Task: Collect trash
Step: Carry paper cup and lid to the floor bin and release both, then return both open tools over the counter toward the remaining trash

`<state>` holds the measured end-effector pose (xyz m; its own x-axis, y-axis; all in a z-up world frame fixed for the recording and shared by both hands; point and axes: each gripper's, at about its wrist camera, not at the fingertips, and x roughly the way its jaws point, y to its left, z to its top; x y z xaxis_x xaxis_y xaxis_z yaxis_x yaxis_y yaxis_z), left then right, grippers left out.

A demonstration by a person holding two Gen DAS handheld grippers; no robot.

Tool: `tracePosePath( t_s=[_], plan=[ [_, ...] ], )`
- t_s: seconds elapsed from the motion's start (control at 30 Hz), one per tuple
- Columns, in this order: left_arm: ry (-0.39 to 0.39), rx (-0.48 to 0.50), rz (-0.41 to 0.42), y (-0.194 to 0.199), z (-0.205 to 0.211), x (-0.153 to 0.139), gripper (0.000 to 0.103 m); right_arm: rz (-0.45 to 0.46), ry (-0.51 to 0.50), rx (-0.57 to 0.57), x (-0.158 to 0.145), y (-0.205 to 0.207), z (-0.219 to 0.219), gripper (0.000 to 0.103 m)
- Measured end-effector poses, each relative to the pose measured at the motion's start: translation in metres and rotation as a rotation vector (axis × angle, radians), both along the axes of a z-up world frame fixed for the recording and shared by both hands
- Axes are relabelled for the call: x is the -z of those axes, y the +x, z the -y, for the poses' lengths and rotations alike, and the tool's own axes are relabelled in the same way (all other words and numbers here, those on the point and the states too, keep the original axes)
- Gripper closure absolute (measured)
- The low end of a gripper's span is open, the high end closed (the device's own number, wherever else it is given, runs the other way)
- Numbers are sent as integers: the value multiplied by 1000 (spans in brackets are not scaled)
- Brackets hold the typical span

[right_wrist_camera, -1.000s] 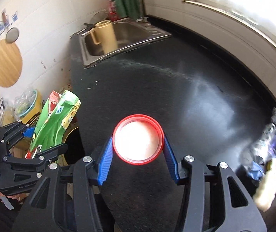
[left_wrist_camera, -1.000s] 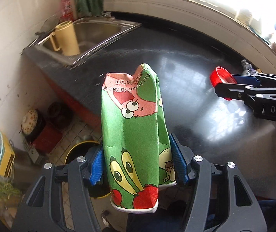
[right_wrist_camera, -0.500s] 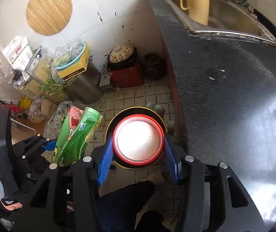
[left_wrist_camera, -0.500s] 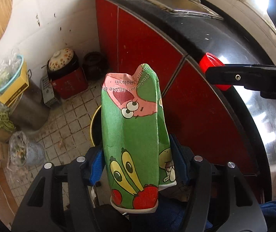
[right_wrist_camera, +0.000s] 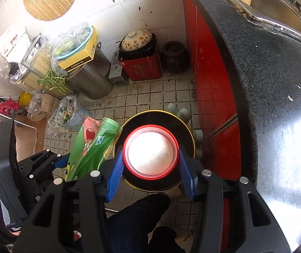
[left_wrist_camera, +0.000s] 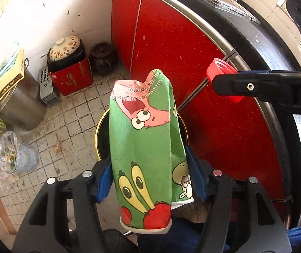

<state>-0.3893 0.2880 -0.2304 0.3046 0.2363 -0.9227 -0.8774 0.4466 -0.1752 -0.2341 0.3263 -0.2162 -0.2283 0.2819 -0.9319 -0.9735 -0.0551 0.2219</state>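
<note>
My left gripper (left_wrist_camera: 148, 175) is shut on a crushed green paper cup (left_wrist_camera: 144, 147) with cartoon prints, held over the floor. The cup also shows in the right wrist view (right_wrist_camera: 91, 145). My right gripper (right_wrist_camera: 150, 166) is shut on a red-rimmed lid (right_wrist_camera: 151, 152), held directly above a round black bin with a yellow rim (right_wrist_camera: 184, 126). In the left wrist view the bin (left_wrist_camera: 101, 132) lies behind the cup, and the right gripper (left_wrist_camera: 224, 84) holds the red lid (left_wrist_camera: 218, 69) to the upper right.
Red cabinet doors (left_wrist_camera: 182, 48) and the black counter edge (right_wrist_camera: 256, 84) stand at the right. A red box with a flowered pot (right_wrist_camera: 140, 63), a dark jar (right_wrist_camera: 174, 57), a steel pot (right_wrist_camera: 91, 80) and bags of scraps (right_wrist_camera: 68, 113) crowd the tiled floor.
Both grippers have swung off the counter and down toward the floor. The lid now hangs over the bin, and the cup has come close beside it.
</note>
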Motion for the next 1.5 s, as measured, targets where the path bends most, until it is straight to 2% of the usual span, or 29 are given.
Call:
tracePosePath(
  t_s=[0.03,0.1,0.13,0.17,0.3,0.37,0.5,0.57,0.67,0.8,0.9,1.0,1.13,1.27,1.5],
  plan=[
    [3,2,-5,0,-1,2,38,3,0,0,1,0,-2,53],
    [3,4,-7,1,-3,5,25,-3,-4,1,1,-1,-6,41],
    [11,-2,-11,2,-3,4,20,-4,-6,3,1,0,-6,32],
    [13,-4,-12,1,-5,5,20,-1,-5,4,0,-1,-7,30],
    [8,-4,-16,-3,-7,0,20,2,19,10,-13,3,-2,30],
    [29,9,-25,-2,-4,-11,14,6,40,19,-27,8,6,28],
    [105,64,-46,14,5,-45,6,17,108,96,-67,31,36,19],
    [134,108,-48,29,10,-61,6,37,156,164,-92,52,59,16],
    [183,205,-45,64,22,-83,6,76,200,300,-120,89,101,13],
    [205,367,31,127,43,-110,6,170,253,528,-152,147,177,13],
    [217,545,85,190,69,-128,6,230,270,744,-168,189,248,13],
    [246,746,118,251,109,-142,6,251,270,972,-177,226,325,13],
    [265,967,175,312,170,-158,6,260,273,1221,-180,253,420,13],
    [253,1095,211,351,220,-168,6,260,272,1378,-180,259,498,13],
    [246,1208,210,376,273,-166,6,214,294,1474,-173,262,553,16]
  ],
)
